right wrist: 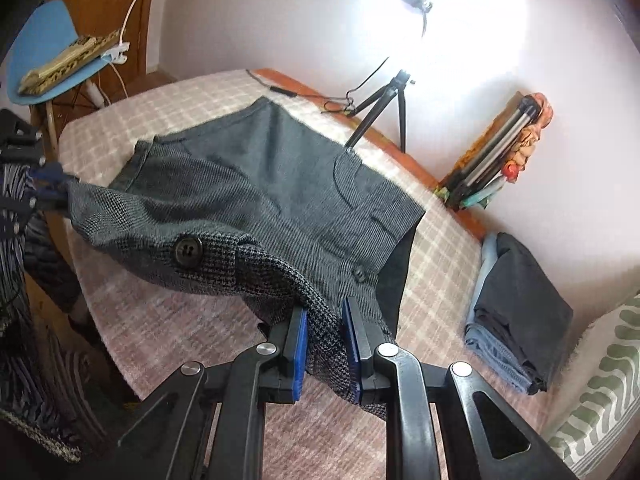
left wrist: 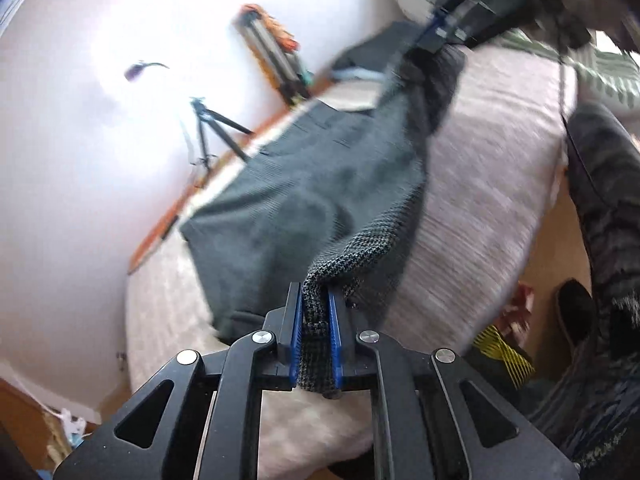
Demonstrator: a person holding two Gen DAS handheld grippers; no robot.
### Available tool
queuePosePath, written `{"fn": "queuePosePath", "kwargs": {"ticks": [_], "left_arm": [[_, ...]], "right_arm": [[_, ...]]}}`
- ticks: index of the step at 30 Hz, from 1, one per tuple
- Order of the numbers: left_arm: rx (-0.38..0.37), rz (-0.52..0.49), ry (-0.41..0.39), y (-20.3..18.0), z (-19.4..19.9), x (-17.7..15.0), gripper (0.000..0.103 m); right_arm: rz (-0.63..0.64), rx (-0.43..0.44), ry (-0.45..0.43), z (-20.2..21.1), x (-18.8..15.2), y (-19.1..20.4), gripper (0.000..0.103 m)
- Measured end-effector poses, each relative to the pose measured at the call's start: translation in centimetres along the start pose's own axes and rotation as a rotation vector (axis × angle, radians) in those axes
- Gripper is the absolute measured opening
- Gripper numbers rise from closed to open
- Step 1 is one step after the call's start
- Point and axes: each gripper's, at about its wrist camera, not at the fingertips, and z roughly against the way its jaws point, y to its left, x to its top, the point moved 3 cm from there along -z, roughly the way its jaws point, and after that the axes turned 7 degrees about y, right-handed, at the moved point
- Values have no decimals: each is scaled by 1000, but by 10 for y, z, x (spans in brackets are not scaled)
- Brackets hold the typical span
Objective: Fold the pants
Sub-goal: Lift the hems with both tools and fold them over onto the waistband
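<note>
Dark grey houndstooth pants [right wrist: 256, 184] lie on the pink checked bed [right wrist: 160, 320], with one edge lifted between both grippers. My right gripper [right wrist: 326, 312] is shut on the waistband near a button [right wrist: 187, 251]. My left gripper [left wrist: 316, 300] is shut on another part of the pants' edge [left wrist: 348, 256]. The left gripper shows at the left edge of the right wrist view [right wrist: 40, 188]. The right gripper shows at the top of the left wrist view [left wrist: 444, 28]. The rest of the pants [left wrist: 304, 192] rests flat on the bed [left wrist: 488, 184].
A stack of folded clothes [right wrist: 516, 312] sits on the bed's right side by a green patterned pillow [right wrist: 600, 392]. A tripod [right wrist: 384, 108] with a lamp stands at the bed's far edge by the wall. A blue chair [right wrist: 52, 52] stands at the left.
</note>
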Motion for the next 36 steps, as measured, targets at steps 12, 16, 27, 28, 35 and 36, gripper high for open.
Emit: {"fn": "queuePosePath", "kwargs": {"ticks": [12, 16, 27, 28, 35, 36], "left_arm": [[74, 133, -81, 99, -14, 55, 10], [87, 164, -86, 122, -31, 75, 10], [119, 188, -60, 166, -95, 118, 9], [116, 196, -47, 172, -106, 121, 9], [107, 196, 54, 188, -174, 128, 9], [105, 197, 68, 190, -184, 128, 9]], "right_arm": [[-3, -74, -80, 13, 63, -37, 15], [10, -103, -78, -1, 85, -48, 14], [-5, -97, -25, -59, 139, -97, 14], [-3, -95, -17, -66, 144, -101, 14], [20, -96, 52, -129, 172, -119, 14], [21, -93, 64, -140, 175, -120, 14]]}}
